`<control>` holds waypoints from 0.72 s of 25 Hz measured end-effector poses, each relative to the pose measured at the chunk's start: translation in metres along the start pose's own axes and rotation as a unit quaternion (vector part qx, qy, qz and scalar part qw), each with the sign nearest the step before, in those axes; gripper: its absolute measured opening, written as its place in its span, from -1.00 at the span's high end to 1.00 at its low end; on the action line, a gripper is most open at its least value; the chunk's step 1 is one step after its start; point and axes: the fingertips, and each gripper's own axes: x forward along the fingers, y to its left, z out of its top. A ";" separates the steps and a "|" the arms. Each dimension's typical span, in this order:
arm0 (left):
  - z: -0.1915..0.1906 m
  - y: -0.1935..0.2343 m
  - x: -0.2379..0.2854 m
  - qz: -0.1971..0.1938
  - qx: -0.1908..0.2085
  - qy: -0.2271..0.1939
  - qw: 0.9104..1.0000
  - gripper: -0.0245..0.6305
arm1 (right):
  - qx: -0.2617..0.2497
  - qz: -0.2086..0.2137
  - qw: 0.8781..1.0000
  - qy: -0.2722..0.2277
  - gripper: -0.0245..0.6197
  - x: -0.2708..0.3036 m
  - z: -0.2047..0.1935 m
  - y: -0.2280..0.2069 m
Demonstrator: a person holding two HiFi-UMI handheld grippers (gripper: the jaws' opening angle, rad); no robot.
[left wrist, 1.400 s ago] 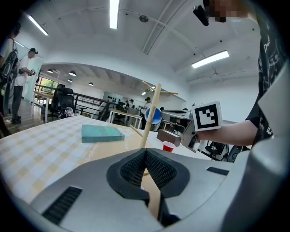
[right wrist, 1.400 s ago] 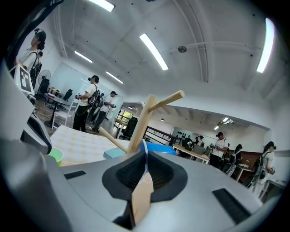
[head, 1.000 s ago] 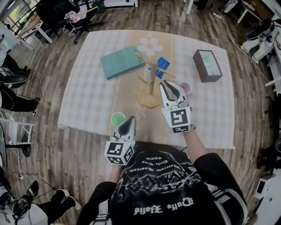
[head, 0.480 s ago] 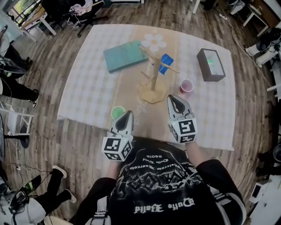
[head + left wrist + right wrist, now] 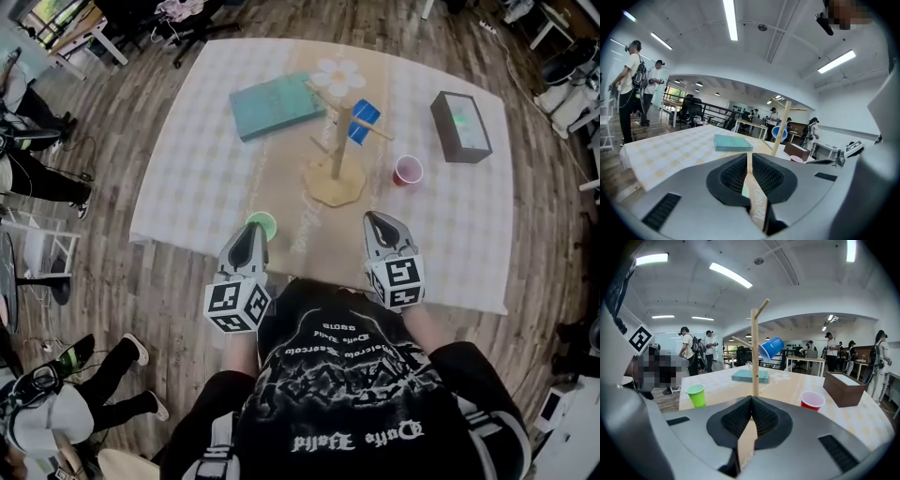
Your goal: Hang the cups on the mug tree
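Over the table (image 5: 187,141), head view: blue cup (image 5: 365,117) hangs on mug tree (image 5: 336,183); green cup (image 5: 262,225) at 8 o'clock, red cup (image 5: 408,171) at 3. Left gripper view: left claw (image 5: 749,158) clenched, empty. Right gripper view: right claw (image 5: 751,401) likewise. We judge ourselves between cups; next, unclench onto one.

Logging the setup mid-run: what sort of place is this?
Likely an open-plan office or lab: rows of desks, ceiling strip lights, and other people standing around wearing backpack gear.

Illumination was bright and even.
The ceiling strip lights (image 5: 731,19) glared white; shadows were faint; fisheye bending and a dark vignette marked the edges.
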 end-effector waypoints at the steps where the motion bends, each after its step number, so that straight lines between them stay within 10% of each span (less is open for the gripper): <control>1: 0.000 0.008 -0.002 0.011 -0.001 0.003 1.000 0.85 | 0.000 0.001 1.000 0.004 0.90 0.000 -0.002 0.001; 7: -0.034 0.061 -0.004 0.085 -0.026 0.113 0.990 0.49 | -0.001 -0.003 1.000 0.016 0.90 -0.002 -0.011 0.004; 18: -0.079 0.079 0.009 0.056 -0.129 0.211 0.967 0.32 | 0.019 -0.032 0.999 0.035 0.90 -0.007 -0.025 -0.006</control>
